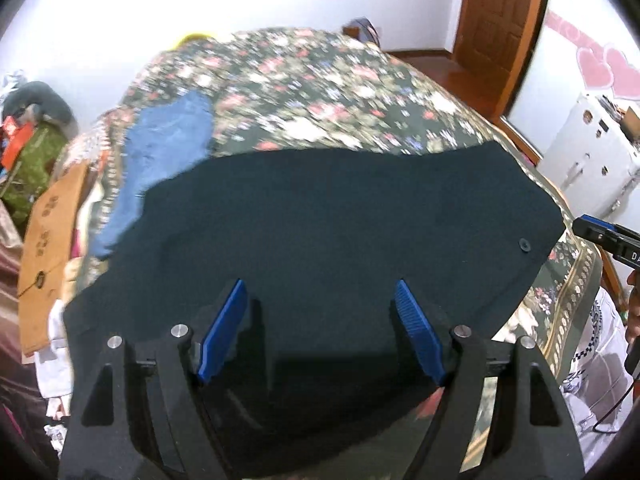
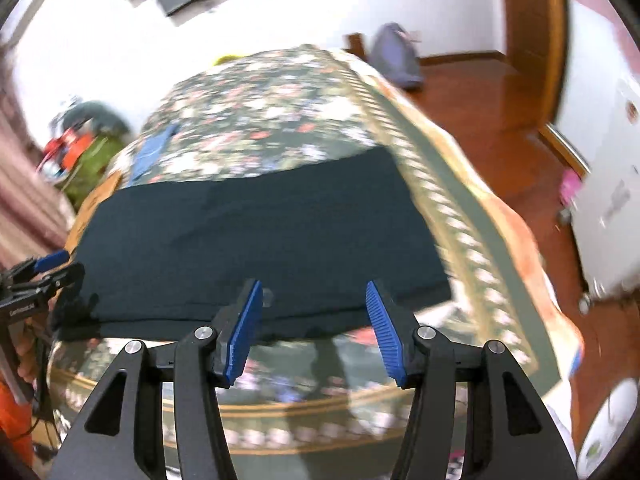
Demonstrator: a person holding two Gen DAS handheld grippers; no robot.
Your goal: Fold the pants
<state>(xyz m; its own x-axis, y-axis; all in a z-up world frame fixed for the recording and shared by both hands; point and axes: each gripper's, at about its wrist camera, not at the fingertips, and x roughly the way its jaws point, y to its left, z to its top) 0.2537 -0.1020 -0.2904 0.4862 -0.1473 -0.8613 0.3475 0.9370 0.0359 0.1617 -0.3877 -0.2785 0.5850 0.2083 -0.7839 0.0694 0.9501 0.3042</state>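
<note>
Dark pants (image 1: 328,232) — laid flat as a broad folded panel across the near part of the bed's floral bedspread (image 1: 304,92), button (image 1: 524,245) toward the right edge; spread out so the next fold has a smooth base. Left tongs (image 1: 320,328) — hovering over the near hem, jaws wide apart, holding nothing. Right tongs (image 2: 314,330) — above the pants' near right corner, jaws parted, empty, likely placed to pinch that edge. Blue garment (image 1: 168,148) — lying aside at the far left, clear of the work.
</note>
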